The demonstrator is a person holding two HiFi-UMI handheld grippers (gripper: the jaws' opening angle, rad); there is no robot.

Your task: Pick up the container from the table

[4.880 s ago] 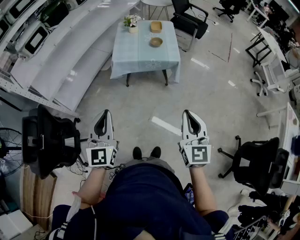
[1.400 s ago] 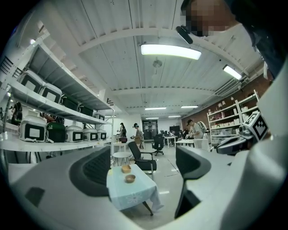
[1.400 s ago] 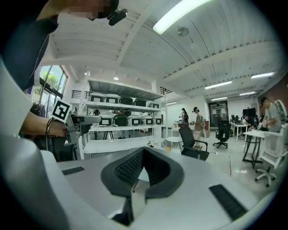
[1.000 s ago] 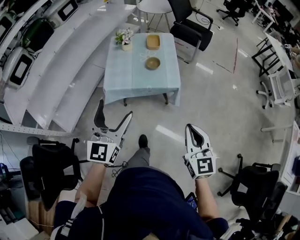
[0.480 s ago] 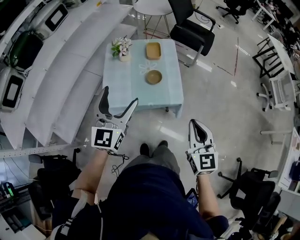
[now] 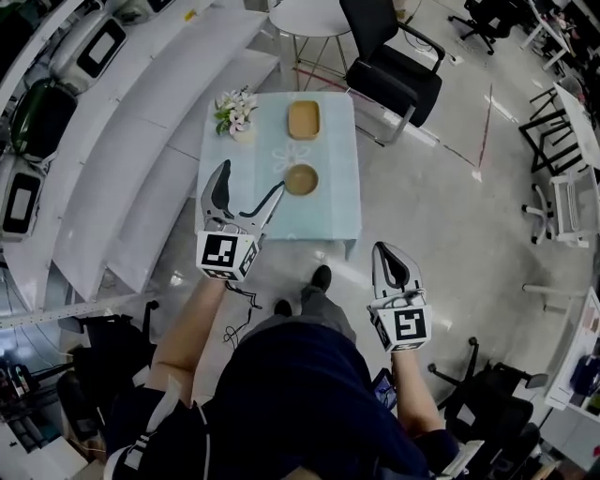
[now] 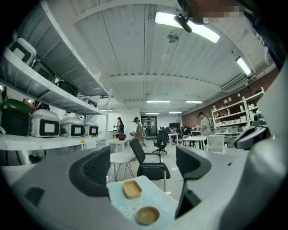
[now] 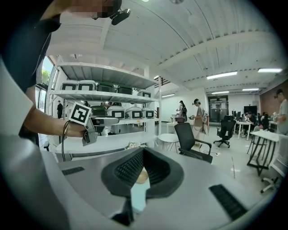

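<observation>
A low table with a pale blue cloth (image 6: 323, 211) holds a rectangular wooden container (image 6: 303, 119), a round wooden bowl (image 6: 301, 179) and a small flower pot (image 6: 232, 112). My left gripper (image 6: 246, 193) is open and hovers over the table's near left part, its right jaw close to the bowl. In the left gripper view the container (image 7: 132, 189) and the bowl (image 7: 148, 215) lie ahead between the open jaws of that gripper (image 7: 144, 167). My right gripper (image 6: 389, 253) is shut and empty, low over the floor. In the right gripper view its jaws (image 8: 141, 173) are closed.
A black chair (image 6: 389, 66) and a round white side table (image 6: 305, 14) stand behind the table. White shelves with appliances (image 6: 56, 103) run along the left. Office chairs (image 6: 487, 403) and desks (image 6: 562, 131) stand at the right.
The table has come much nearer as the person walks toward it. The left gripper, shut 4.9 s ago, has opened and risen over the table's near edge. The right gripper stays shut and low.
</observation>
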